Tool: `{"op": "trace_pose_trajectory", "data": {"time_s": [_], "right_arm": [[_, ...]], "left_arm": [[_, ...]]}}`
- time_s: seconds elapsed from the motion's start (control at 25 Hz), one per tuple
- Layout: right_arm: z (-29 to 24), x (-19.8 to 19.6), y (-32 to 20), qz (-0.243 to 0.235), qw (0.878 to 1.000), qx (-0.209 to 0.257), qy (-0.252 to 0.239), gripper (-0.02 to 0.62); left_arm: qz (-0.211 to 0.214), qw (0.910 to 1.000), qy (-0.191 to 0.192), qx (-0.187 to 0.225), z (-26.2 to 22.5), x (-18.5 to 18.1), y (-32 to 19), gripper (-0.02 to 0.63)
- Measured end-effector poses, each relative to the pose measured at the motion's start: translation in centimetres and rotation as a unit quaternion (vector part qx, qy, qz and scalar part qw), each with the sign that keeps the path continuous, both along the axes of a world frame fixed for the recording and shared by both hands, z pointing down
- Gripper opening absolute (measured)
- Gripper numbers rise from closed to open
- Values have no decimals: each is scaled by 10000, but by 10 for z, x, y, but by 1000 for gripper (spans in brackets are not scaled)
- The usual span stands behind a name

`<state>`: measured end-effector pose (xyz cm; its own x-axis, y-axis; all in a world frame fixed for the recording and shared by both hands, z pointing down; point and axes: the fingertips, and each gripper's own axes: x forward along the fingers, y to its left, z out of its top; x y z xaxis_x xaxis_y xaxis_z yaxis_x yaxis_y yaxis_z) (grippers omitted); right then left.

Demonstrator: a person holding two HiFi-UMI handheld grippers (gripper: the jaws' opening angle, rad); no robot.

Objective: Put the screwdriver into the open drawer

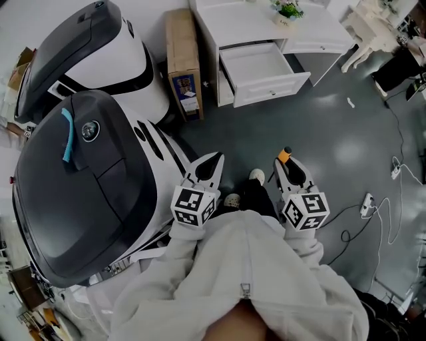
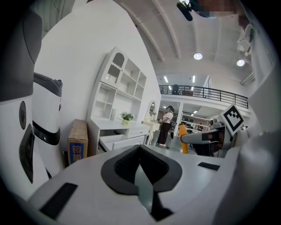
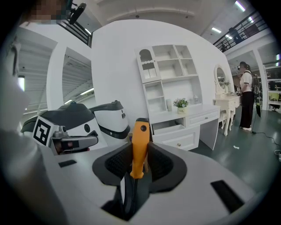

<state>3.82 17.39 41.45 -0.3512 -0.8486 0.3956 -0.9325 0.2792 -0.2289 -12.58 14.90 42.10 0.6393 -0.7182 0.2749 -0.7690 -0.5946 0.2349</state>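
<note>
upright cardboard box point(image 1: 184, 60), two dark-topped white machines point(image 1: 86, 200) beside it, small potted plant point(image 1: 288, 10), power strip point(image 1: 367, 205) on grey floor point(image 1: 319, 133)

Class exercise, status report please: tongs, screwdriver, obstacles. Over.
Right tongs shut on screwdriver. Left tongs shut, empty. Drawer open ahead, path looks clear.

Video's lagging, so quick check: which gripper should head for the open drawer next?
Right. The right gripper is shut on the screwdriver, orange handle sticking out ahead, with the drawer open in front. The left gripper is shut and empty.
</note>
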Motion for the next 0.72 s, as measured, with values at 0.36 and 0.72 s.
{"op": "trace_pose_trajectory", "data": {"time_s": [0.36,0.72], "right_arm": [[8,1,-16,-17,9999,-111,-78,121],[13,24,-63,35,9998,-119,-181,121]], "left_arm": [[29,9999,-52,-90,8,5,-10,17],[-58,9999,-94,-127,11,19,-55,17]]}}
